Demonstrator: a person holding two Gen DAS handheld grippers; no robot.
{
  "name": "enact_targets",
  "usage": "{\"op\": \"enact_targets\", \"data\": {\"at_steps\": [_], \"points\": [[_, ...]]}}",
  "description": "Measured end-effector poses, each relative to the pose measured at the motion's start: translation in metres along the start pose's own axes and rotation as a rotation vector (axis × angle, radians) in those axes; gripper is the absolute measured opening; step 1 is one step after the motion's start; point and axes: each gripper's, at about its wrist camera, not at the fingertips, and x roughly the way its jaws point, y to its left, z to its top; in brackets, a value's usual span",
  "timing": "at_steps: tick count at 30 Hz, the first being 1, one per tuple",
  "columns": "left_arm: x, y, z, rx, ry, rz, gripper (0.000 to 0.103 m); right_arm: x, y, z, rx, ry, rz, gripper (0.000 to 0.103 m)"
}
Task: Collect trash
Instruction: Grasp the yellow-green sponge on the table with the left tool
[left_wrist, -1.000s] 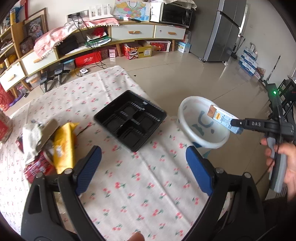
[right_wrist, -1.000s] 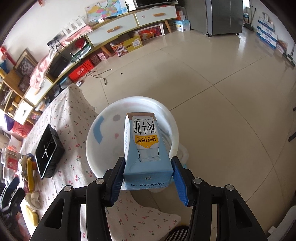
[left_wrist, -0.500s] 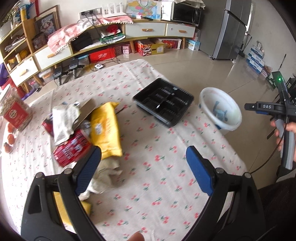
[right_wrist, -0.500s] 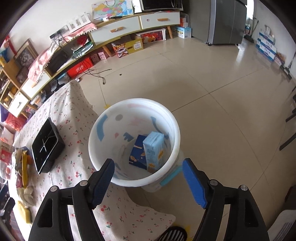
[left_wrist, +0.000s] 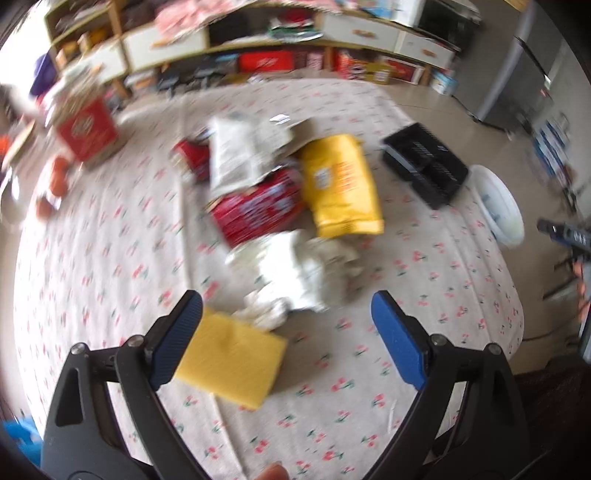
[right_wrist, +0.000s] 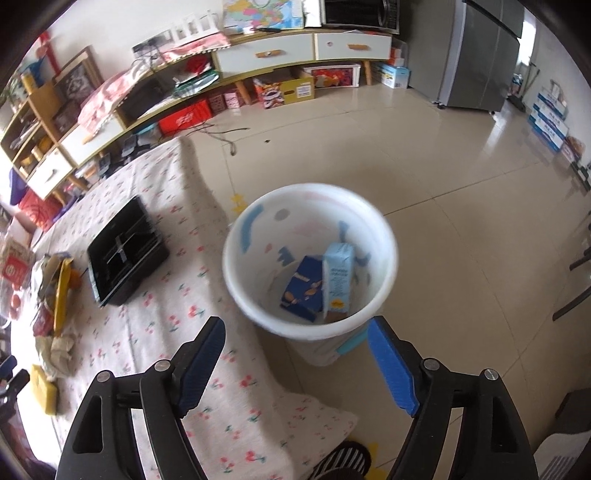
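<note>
Hovering over cherry-print tablecloth (left_wrist: 110, 258), left gripper (left_wrist: 286, 326) jaws wide apart, nothing btwn, angled down at trash pile: yellow bag (left_wrist: 341, 192), red wrapper (left_wrist: 258, 210), crumpled paper (left_wrist: 299, 273), yellow sponge (left_wrist: 232, 363). Right gripper (right_wrist: 295, 360) also spread, empty, above white bin (right_wrist: 255, 291) w/ light-blue carton (right_wrist: 338, 280) & dark-blue box (right_wrist: 303, 286) inside.

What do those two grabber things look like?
Both the left gripper and the right gripper have black plastic arms with silver screws, ending in two flat blue ribbed fingers. No sleeves show.
</note>
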Motion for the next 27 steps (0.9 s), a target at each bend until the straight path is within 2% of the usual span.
{"op": "enact_targets", "data": {"at_steps": [3, 5, 13, 23, 25, 26, 27], "points": [[-0.001, 0.019, -0.009, -0.052, 0.008, -0.003, 0.093, 0.001, 0.013, -0.006, -0.011, 0.013, 0.023, 0.081], [-0.002, 0.024, -0.013, -0.05, 0.012, -0.001, 0.093, 0.002, 0.023, -0.01, -0.026, 0.019, 0.038, 0.081], [0.014, 0.035, -0.032, 0.001, 0.074, -0.011, 0.092, 0.008, 0.06, -0.024, -0.115, 0.04, 0.044, 0.082], [0.03, 0.03, -0.045, 0.115, 0.087, 0.079, 0.093, 0.015, 0.1, -0.035, -0.207, 0.063, 0.053, 0.082], [0.029, 0.031, -0.046, 0.124, 0.075, 0.086, 0.09, 0.015, 0.108, -0.037, -0.227, 0.065, 0.057, 0.082], [0.026, 0.032, -0.046, 0.121, 0.065, 0.086, 0.084, 0.015, 0.112, -0.038, -0.236, 0.065, 0.059, 0.082], [0.023, 0.034, -0.045, 0.111, 0.057, 0.078, 0.083, 0.015, 0.117, -0.039, -0.246, 0.065, 0.062, 0.082]]}}
